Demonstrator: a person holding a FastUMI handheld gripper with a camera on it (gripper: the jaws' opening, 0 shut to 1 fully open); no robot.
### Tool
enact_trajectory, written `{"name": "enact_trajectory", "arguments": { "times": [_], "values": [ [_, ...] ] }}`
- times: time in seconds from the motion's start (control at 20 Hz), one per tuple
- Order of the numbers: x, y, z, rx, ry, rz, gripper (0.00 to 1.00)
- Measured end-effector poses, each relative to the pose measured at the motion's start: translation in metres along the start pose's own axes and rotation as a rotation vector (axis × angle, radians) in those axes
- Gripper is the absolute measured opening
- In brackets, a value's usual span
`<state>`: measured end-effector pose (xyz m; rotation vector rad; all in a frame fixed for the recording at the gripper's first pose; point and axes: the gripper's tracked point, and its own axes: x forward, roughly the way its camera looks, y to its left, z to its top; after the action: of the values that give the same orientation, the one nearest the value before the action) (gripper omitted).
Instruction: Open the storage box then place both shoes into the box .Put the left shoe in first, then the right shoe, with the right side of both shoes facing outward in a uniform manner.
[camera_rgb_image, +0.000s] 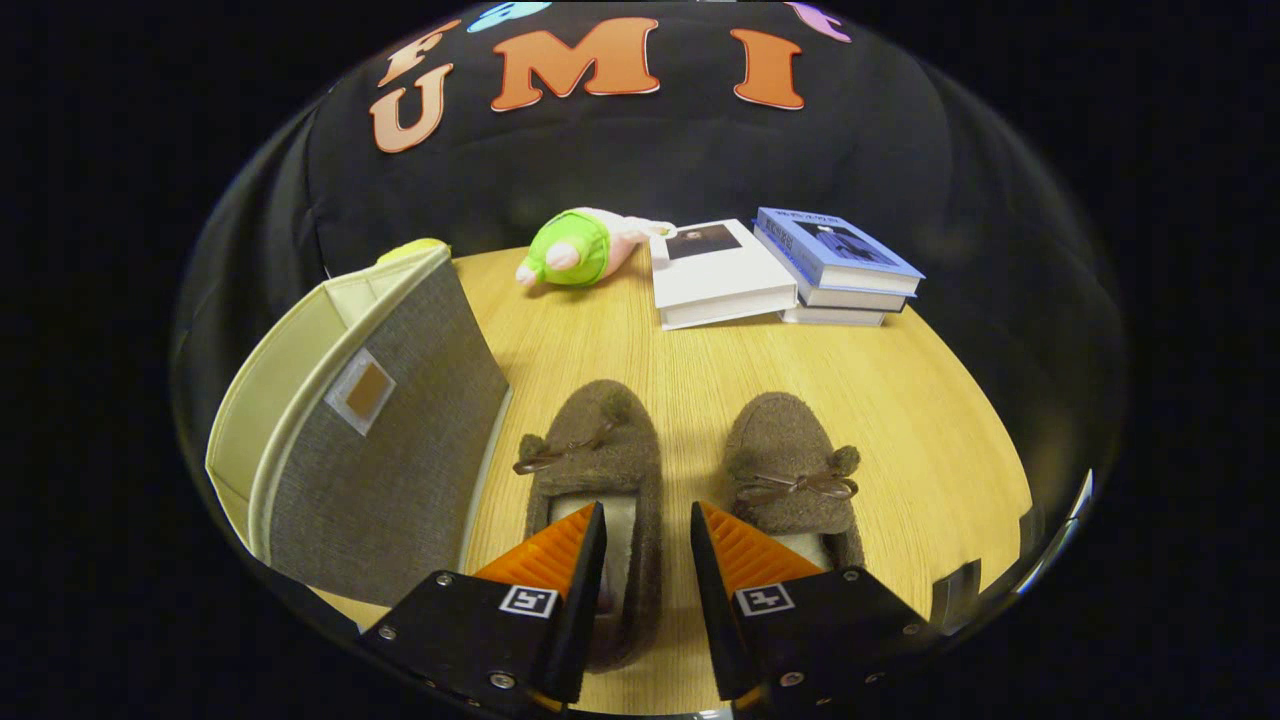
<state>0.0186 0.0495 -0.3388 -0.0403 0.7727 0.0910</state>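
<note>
Shoes not boxed yet.
Box (380, 420) stands at 10 o'clock; fingers (648, 545) part-open, empty, straddling the left shoe's (600, 470) inner wall; right shoe (790, 470) untouched.

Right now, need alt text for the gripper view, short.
The open claw hovers over two brown slippers on a wooden table, its fingers straddling the right wall of the left slipper; the right slipper lies beside. A grey storage box stands left, books and a plush toy beyond.
</note>
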Motion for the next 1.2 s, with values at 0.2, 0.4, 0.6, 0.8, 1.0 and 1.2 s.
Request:
{"name": "enact_trajectory", "arguments": {
  "times": [0.2, 0.4, 0.6, 0.8, 1.0, 1.2],
  "values": [
    [0.017, 0.005, -0.022, 0.066, 0.081, 0.026, 0.4],
    [0.027, 0.006, -0.022, 0.151, 0.099, 0.035, 0.21],
    [0.024, 0.003, -0.015, 0.267, 0.101, 0.03, 0.01],
    [0.008, 0.004, 0.004, 0.281, 0.068, 0.017, 0.01],
    [-0.016, 0.012, 0.039, 0.345, 0.003, 0.028, 0.01],
    [-0.053, 0.023, 0.086, 0.378, -0.096, 0.03, 0.01]
  ]
}}
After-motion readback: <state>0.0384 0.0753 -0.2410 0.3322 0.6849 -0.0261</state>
